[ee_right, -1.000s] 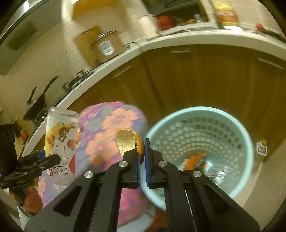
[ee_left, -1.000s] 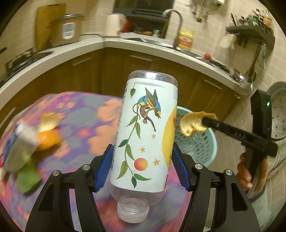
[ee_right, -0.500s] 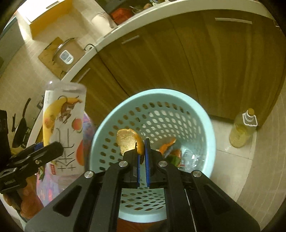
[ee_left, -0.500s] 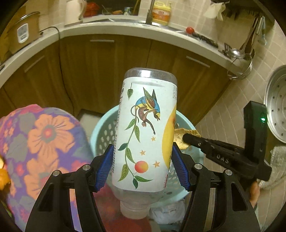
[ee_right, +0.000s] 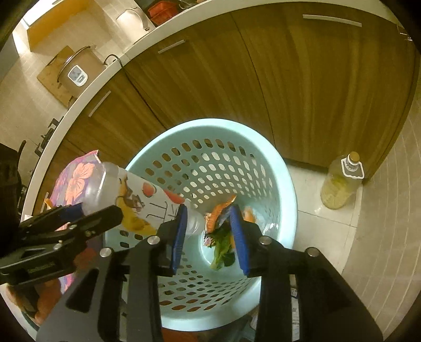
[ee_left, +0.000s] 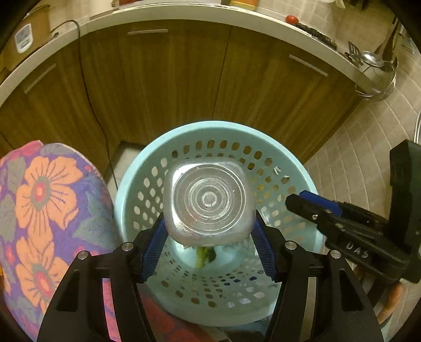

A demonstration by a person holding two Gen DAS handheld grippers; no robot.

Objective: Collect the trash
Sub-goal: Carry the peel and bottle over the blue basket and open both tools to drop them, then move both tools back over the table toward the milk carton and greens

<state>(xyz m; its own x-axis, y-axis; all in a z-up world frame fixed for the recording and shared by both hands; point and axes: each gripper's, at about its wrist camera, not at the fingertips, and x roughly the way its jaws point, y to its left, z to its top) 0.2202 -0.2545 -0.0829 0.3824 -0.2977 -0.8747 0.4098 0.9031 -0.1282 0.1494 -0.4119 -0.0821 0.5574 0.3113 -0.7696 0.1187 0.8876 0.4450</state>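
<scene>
The wooden cabinets are filling the whole background, white tabletop curving along above them; in front of them the pale blue perforated basket is sitting on the floor, right beside the flowery cloth; the left tongs are gripping the plastic bottle over the basket's mouth, cap end pointing down into it; the right tongs are opening over the basket with nothing between the blue pads; orange peel and green scraps are lying at the bottom; 1 yellow oil bottle is standing on the floor by the cabinets.
</scene>
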